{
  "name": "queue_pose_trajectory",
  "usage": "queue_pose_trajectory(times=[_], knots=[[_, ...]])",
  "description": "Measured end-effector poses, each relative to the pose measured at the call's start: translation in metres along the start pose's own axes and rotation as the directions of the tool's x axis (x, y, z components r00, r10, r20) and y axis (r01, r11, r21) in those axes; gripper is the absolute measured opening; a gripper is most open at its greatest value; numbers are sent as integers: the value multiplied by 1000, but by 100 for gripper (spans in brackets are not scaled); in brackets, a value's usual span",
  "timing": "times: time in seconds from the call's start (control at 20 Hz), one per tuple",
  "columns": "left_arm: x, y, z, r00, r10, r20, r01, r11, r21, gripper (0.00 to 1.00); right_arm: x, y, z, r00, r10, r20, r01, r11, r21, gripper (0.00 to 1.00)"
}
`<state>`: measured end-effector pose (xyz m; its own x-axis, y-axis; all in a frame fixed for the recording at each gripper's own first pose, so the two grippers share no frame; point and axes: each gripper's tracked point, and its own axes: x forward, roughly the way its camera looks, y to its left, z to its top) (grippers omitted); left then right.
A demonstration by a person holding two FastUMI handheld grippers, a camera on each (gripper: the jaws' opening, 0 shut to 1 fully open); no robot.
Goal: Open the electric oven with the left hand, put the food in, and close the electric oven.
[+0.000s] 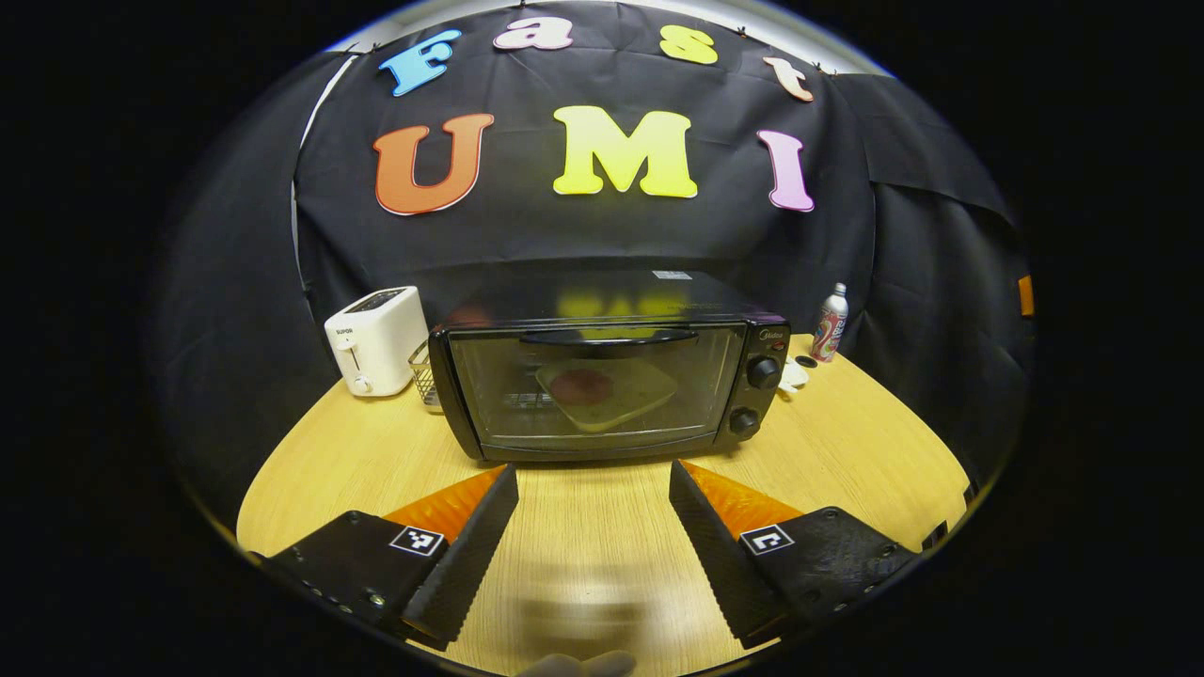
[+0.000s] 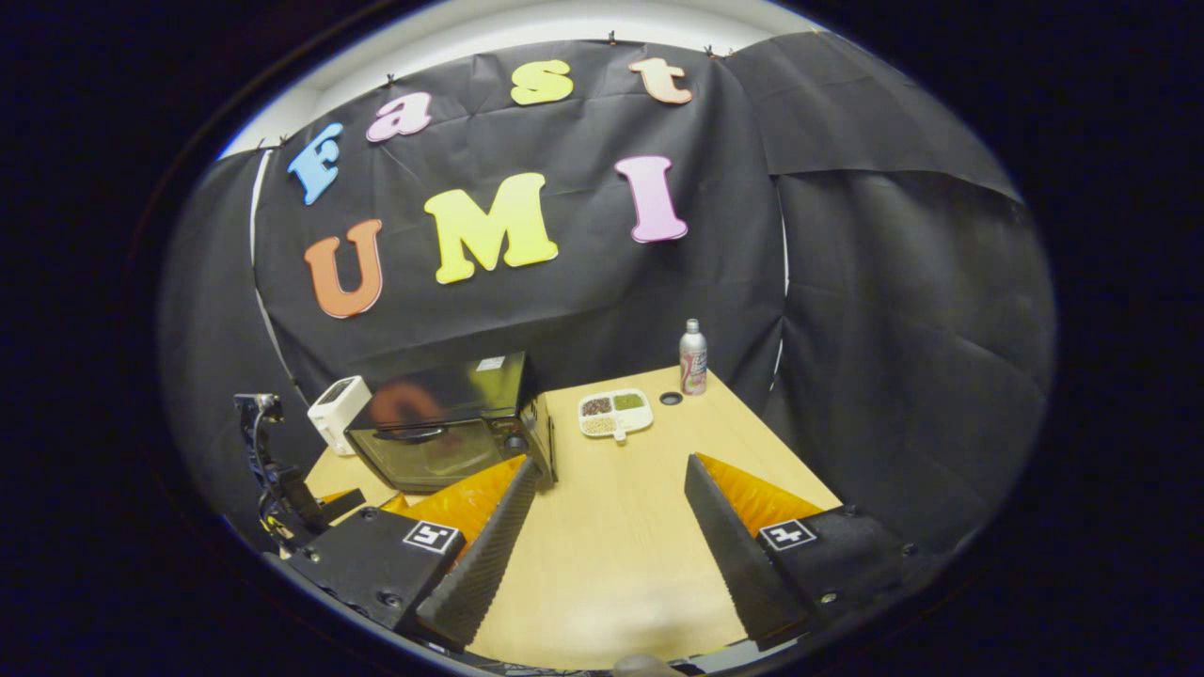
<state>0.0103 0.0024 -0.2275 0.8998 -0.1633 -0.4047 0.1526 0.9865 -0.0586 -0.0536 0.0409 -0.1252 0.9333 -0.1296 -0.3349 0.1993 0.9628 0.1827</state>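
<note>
The black electric oven [image 1: 602,376] stands on the wooden table [image 1: 583,545] with its glass door shut and the handle [image 1: 607,338] across the top. Through the glass I see a beige plate [image 1: 607,390] carrying a dark red round piece of food. My left gripper [image 1: 593,470] is open just in front of the door, touching nothing. My right gripper [image 2: 611,465] is open too, held off to the right of the oven [image 2: 442,432] above bare table. The left gripper's black frame [image 2: 273,470] appears at the far left of the right gripper view.
A white toaster [image 1: 376,338] and a small wire basket [image 1: 423,376] stand left of the oven. To its right are a spray can [image 2: 693,357], a white compartment tray of grains [image 2: 616,411] and a small dark ring [image 2: 671,398]. The booth's black cloth closes off the back.
</note>
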Motion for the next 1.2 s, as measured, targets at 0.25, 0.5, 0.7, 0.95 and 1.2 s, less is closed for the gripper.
queue_pose_trajectory(times=[0.25, 0.5, 0.7, 0.95, 1.2], knots=[[-37, -10, 43, 996, 0, 84, 0, 1000, 2, 99, -15, -1, 19, 998, 43, 51, -42, 999, -12, 100], [-116, -26, 129, 962, 37, 271, -35, 999, -12, 98, -44, -20, 55, 984, 114, 140, -110, 993, -39, 96], [-193, -43, 177, 920, 100, 380, -90, 995, -45, 98, -72, -53, 86, 963, 170, 208, -153, 984, -93, 96], [-265, -74, 185, 884, 154, 442, -157, 987, -30, 97, -108, -95, 108, 936, 199, 290, -162, 976, -147, 96], [-301, -99, 172, 875, 189, 445, -184, 981, -55, 97, -128, -113, 98, 925, 230, 303, -187, 968, -167, 96]])
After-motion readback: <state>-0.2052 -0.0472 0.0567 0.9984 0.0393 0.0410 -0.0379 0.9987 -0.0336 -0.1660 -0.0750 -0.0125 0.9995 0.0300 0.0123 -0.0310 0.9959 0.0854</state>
